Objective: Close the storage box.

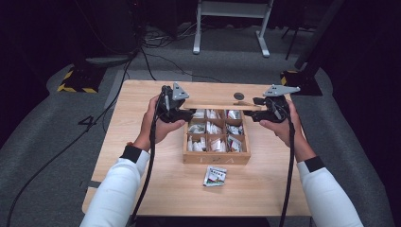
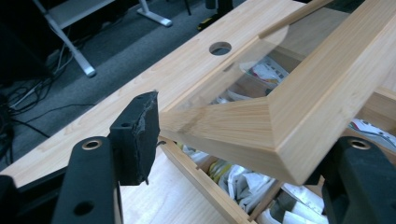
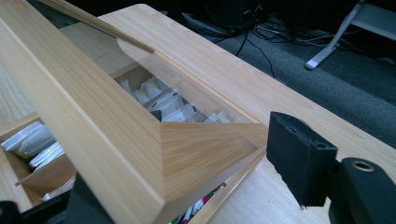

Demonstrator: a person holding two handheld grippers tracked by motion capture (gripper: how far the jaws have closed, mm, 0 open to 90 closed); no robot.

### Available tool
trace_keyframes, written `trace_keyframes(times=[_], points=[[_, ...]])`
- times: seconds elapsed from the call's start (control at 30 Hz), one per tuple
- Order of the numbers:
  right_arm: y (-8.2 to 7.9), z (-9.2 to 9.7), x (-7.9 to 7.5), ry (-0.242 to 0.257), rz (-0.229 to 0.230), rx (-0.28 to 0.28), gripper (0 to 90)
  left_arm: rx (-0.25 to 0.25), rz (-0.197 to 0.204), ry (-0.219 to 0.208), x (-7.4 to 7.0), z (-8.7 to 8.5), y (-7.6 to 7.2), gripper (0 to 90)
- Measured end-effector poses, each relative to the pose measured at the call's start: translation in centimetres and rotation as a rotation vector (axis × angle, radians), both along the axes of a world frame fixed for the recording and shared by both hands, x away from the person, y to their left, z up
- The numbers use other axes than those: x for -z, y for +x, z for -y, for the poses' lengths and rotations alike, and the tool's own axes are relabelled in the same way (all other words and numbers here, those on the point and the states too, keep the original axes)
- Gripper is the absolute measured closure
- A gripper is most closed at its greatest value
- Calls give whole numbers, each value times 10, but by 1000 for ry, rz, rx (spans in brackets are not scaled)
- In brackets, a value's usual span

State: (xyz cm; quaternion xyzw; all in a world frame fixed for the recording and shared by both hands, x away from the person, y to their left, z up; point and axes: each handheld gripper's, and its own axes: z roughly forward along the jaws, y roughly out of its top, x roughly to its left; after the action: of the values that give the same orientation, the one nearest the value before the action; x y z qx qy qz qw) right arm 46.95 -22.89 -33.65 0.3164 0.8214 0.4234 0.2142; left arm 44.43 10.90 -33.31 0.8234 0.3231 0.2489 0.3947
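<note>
The lid (image 1: 215, 107) stands tilted above the far edge of the wooden box (image 1: 216, 159) on the table (image 1: 142, 184), with its long axis running from one hand to the other. The left gripper (image 1: 176, 109) is at the lid's left corner and the right gripper (image 1: 263, 109) at its right corner, equally near. Both pairs of fingers are apart around the frame; one left finger (image 2: 135, 135) is just beside the wood, not pressing it.

High view looks down from above the table (image 1: 156, 189); both gripper views sit close, sharing the wooden lid (image 2: 299, 107).
</note>
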Motion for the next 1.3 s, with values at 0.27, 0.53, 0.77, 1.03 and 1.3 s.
trace_keyframes(times=[0.27,0.53,0.77,1.03,1.3], points=[[-9,0,6,-13,-4,-16,355,12,1,22,6,-1,-6,371],[-19,1,11,-31,-1,-29,358,36,-14,52,11,-3,-13,369],[-29,2,16,-42,15,-54,355,60,-10,83,17,-4,-22,367],[-38,2,20,-62,16,-71,337,74,-23,77,24,-6,-28,364],[-47,7,26,-41,-9,-96,315,89,-51,65,34,-7,-33,346]])
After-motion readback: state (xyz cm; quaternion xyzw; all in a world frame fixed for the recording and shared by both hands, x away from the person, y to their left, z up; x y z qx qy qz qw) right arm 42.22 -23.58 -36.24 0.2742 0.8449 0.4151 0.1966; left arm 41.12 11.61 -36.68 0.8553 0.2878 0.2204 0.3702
